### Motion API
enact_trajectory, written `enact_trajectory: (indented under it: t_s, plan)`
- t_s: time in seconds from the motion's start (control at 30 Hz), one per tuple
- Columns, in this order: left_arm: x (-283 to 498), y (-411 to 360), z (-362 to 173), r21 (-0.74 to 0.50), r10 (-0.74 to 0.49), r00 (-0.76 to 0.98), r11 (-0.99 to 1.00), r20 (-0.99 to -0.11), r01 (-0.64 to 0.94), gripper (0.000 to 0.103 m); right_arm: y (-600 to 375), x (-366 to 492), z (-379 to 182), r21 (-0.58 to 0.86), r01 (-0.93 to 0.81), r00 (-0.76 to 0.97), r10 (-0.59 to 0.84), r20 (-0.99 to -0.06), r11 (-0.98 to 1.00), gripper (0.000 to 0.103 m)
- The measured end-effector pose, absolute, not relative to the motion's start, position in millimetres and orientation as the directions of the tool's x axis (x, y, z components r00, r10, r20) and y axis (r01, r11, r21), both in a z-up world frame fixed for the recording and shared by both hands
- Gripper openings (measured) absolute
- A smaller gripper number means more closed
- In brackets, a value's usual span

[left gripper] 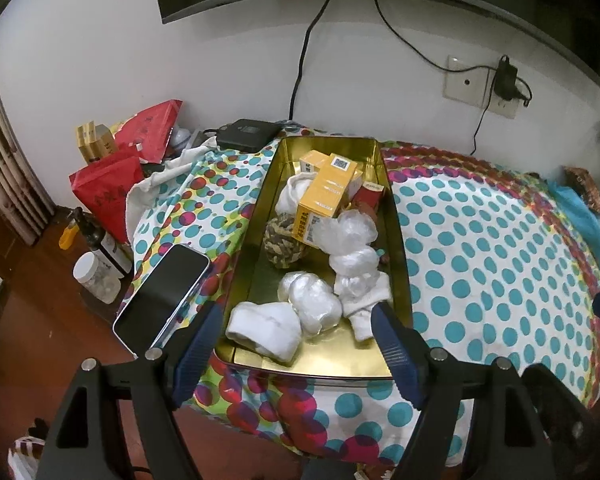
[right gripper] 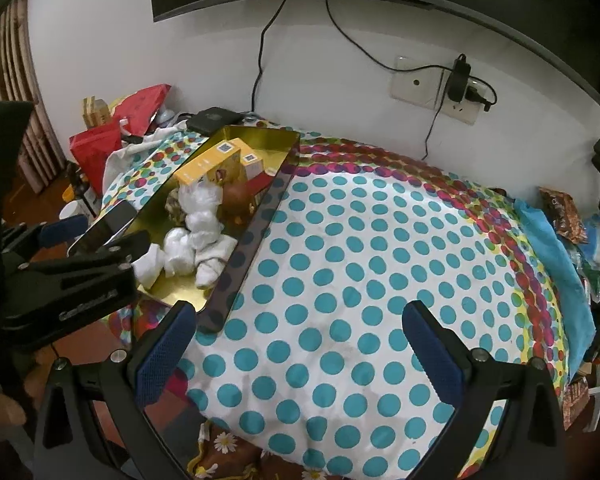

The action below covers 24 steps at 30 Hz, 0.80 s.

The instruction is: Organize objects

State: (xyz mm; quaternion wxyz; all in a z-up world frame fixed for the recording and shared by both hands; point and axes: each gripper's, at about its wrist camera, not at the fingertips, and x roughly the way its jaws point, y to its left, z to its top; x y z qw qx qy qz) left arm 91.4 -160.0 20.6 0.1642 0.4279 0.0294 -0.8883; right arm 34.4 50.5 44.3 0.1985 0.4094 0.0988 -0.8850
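Note:
A gold metal tin [left gripper: 396, 216] lies on the dotted cloth and holds yellow boxes [left gripper: 320, 196], a camouflage ball [left gripper: 282, 242], clear plastic bundles [left gripper: 350, 236] and rolled white socks [left gripper: 266, 330]. My left gripper [left gripper: 296, 326] hangs open just over the tin's near end, fingers spread either side of the socks, gripping nothing. In the right wrist view the same tin [right gripper: 256, 216] sits at the left, with the left gripper's black body beside it. My right gripper [right gripper: 298, 326] stands open over bare dotted cloth, with nothing between its fingers.
A phone [left gripper: 164, 296] lies left of the tin near the cloth's edge. Red bags [left gripper: 108, 188], bottles and a jar [left gripper: 96, 278] crowd the far left. A black box [left gripper: 246, 134] sits behind the tin. Snack packets [right gripper: 562, 212] lie at the right. Wall cables hang from a socket [left gripper: 480, 86].

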Motion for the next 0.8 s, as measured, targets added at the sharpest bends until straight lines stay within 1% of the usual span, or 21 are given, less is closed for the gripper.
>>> enact_trajectory:
  t_s: [0.17, 0.27, 0.37, 0.57, 0.73, 0.8]
  plan:
    - [89, -163, 15, 0.041, -0.217, -0.575, -0.952, -0.789, 0.303, 0.079, 47, 37, 38, -0.002, 0.450, -0.563, -0.282, -0.777, -0.893, 0.103]
    - [89, -161, 14, 0.050, -0.225, -0.578, -0.952, -0.784, 0.303, 0.079, 44, 39, 35, 0.000, 0.459, -0.551, -0.285, -0.785, -0.888, 0.103]
    - [89, -161, 14, 0.016, -0.190, -0.593, -0.958, -0.782, 0.286, 0.079, 41, 40, 33, 0.002, 0.467, -0.545, -0.289, -0.787, -0.884, 0.103]
    - [87, -157, 17, 0.043, -0.204, -0.604, -0.962, -0.770, 0.270, 0.079, 39, 41, 31, 0.001, 0.472, -0.537, -0.289, -0.792, -0.881, 0.103]
    - [84, -153, 18, 0.024, -0.174, -0.614, -0.969, -0.770, 0.244, 0.079, 38, 41, 28, 0.002, 0.475, -0.528, -0.286, -0.800, -0.880, 0.103]
    - [83, -152, 19, 0.045, -0.195, -0.608, -0.966, -0.770, 0.253, 0.079, 39, 41, 27, 0.004, 0.476, -0.525, -0.288, -0.801, -0.880, 0.103]
